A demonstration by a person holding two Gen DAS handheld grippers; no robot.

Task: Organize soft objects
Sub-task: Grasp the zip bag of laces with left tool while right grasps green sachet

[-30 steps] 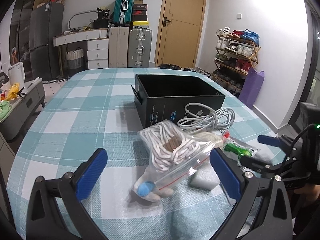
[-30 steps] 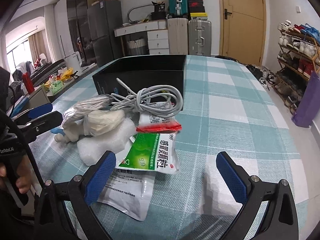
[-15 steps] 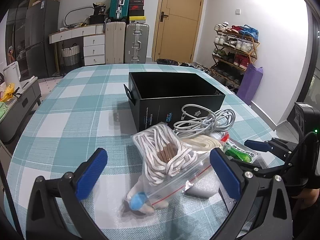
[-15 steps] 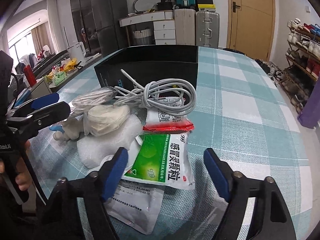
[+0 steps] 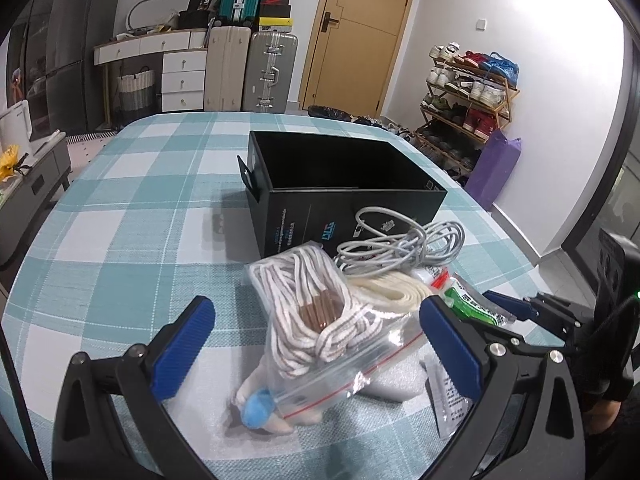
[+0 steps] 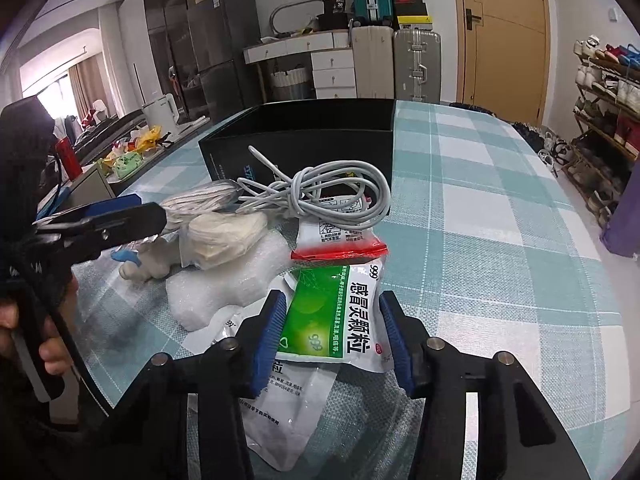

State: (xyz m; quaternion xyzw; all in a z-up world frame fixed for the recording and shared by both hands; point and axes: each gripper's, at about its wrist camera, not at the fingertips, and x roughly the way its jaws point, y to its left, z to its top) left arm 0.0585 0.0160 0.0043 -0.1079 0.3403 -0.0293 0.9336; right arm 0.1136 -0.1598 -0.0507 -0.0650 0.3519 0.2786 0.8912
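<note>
Our right gripper (image 6: 332, 340) was closed on the green sachet (image 6: 336, 316), its blue pads touching both edges (the sachet lay over a white pouch (image 6: 288, 412)). Our left gripper (image 5: 316, 344) stood wide apart around the zip bag (image 5: 320, 328), which held white cord. Behind the pile, the black box (image 5: 340, 196) was open; we saw nothing inside it.
</note>
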